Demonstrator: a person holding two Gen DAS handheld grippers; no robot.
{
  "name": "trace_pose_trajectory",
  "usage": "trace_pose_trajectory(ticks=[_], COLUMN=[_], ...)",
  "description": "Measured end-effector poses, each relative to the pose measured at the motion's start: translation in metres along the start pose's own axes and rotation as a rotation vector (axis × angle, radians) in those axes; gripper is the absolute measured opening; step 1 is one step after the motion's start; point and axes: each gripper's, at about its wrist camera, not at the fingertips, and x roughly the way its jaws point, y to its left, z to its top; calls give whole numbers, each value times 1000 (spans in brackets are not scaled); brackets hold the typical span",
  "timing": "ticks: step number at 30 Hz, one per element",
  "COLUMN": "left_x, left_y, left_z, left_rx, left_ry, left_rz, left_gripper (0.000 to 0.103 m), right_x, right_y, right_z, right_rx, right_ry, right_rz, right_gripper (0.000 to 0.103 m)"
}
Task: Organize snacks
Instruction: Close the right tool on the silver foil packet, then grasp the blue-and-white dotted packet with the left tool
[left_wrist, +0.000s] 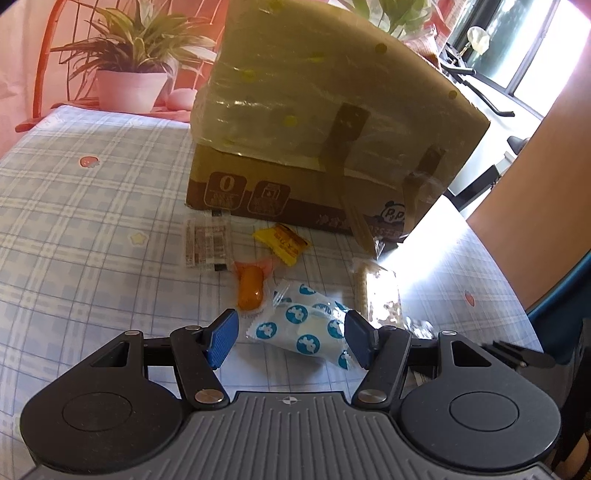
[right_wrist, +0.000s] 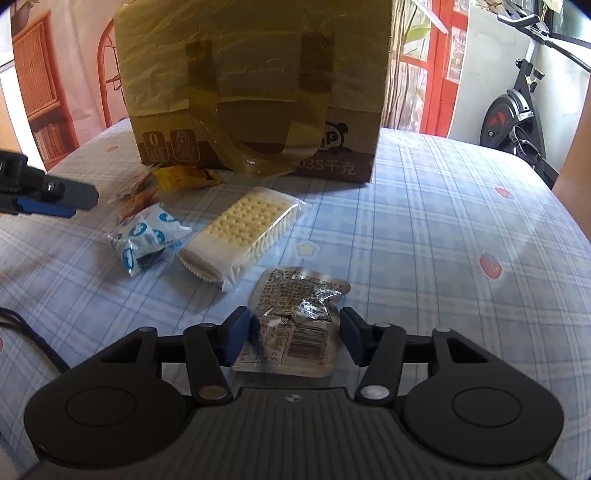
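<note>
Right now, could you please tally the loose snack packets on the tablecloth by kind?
White packet with blue rabbit prints: 1
Cracker pack: 1
Silver foil pouch: 1
Yellow wrapped snack: 1
Orange sausage-shaped snack: 1
White packet with red print: 1
Total: 6

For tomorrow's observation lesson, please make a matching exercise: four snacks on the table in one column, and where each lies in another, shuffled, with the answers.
Things:
1. blue-spotted packet
2. foil pouch
3. cracker pack
4. yellow packet

Places:
A. nearest the cardboard box
B. between the open left gripper fingers
C. between the open right gripper fingers
D. beside the blue-spotted packet, in front of the box

Pairs: 1-B, 2-C, 3-D, 4-A
</note>
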Motion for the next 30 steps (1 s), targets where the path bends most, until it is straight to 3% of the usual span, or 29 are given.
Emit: trace_pose_trajectory(ticks=[10, 18, 30], left_x=[14, 34, 57], left_y=[-8, -11, -24], left_z=[-6, -3, 4], left_rx=[34, 63, 176], left_ry=[46, 73, 76], left_rz=[-51, 5, -3], left_gripper=[65, 66, 77], right_x=[8, 6, 5], right_y=[3, 3, 2], right_z=[-3, -9, -10], right_rx=[-11, -13, -9], right_ry=[-80, -116, -123], right_rz=[-3, -1, 4], right_gripper=[50, 50, 50])
